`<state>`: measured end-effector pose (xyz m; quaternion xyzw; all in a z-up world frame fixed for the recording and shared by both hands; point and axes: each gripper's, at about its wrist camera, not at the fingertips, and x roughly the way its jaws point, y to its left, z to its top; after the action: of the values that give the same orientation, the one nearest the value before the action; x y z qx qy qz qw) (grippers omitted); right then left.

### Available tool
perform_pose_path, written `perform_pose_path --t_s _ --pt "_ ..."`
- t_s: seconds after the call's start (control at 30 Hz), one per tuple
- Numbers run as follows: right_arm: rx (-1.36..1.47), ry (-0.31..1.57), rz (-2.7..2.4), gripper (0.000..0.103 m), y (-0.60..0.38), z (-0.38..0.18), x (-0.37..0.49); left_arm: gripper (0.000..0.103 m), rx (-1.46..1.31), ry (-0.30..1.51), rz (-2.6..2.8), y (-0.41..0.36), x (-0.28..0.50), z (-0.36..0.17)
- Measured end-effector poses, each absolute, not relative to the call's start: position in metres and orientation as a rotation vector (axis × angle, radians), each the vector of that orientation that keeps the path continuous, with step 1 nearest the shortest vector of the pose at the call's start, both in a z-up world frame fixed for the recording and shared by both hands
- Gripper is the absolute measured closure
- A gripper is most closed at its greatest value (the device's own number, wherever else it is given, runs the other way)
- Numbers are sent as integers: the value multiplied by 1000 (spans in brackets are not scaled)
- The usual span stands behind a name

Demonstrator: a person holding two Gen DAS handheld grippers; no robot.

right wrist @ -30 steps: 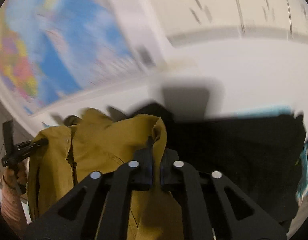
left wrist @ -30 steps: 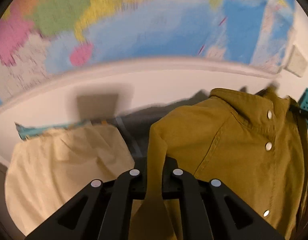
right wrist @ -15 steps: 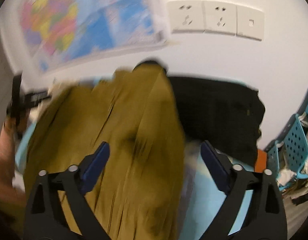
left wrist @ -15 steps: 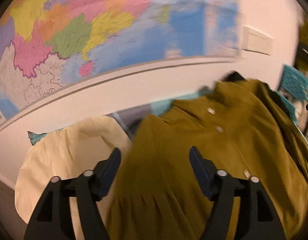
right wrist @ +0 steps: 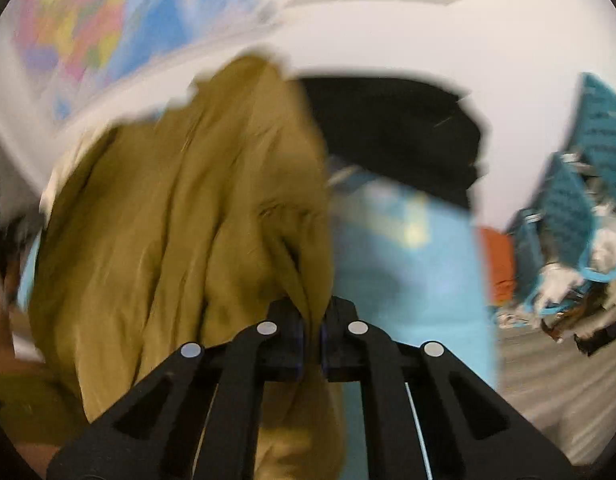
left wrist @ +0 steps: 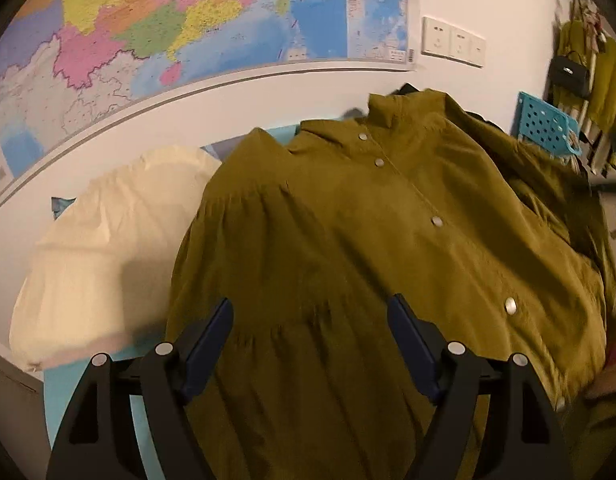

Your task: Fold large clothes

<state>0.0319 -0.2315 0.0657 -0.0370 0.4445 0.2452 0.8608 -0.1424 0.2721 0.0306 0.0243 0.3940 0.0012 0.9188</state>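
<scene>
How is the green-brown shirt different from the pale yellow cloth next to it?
The olive shirt is dark mustard-green; the cream cloth is pale yellow. The olive shirt has a row of metal snaps and a collar; the cream cloth shows none. The olive shirt overlaps the cream cloth's edge. Both lie on the blue-covered table.

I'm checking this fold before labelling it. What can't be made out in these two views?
- Left wrist view: the olive shirt's hem runs off the bottom edge, behind the left gripper.
- Right wrist view: motion blur smears the shirt; its buttons and seams are unreadable.
- Right wrist view: the right gripper pinches a fold; which part of the shirt is unclear.
- Black garment: partly covered by the shirt.
</scene>
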Motion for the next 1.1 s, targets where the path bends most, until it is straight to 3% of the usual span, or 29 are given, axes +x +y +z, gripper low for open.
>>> perform_pose_path --t_s 0.1,0.2,0.27,0.33,0.4,0.43,0.53,0.7,0.87,0.9,1.0,1.1 --pt "-91 843 336 97 -263 86 54 24 45 819 -1 274 -162 24" --pt "26 892 297 94 -286 67 79 22 51 857 17 274 -171 8" --pt "36 934 247 82 -288 44 90 18 46 889 31 275 -172 -5" --pt "40 980 224 51 -284 19 96 18 13 915 43 278 -169 -16" --pt "71 993 217 47 -281 8 94 31 -35 921 35 282 -166 -21" --pt "72 978 215 46 -282 9 90 54 -65 921 19 284 -166 -23" --pt "70 874 185 35 -284 31 67 98 -172 918 2 292 -166 -23" --pt "125 721 294 35 -289 73 22 100 -176 849 153 315 -172 15" --pt "134 753 544 34 -265 74 -16 96 -32 777 516 361 -180 69" --pt "126 774 582 31 -260 67 -20 92 23 788 585 363 -177 71" --pt "103 844 649 29 -246 44 -31 58 170 821 758 364 -165 62" --pt "150 918 687 20 -241 18 -42 45 195 840 751 353 -166 44"
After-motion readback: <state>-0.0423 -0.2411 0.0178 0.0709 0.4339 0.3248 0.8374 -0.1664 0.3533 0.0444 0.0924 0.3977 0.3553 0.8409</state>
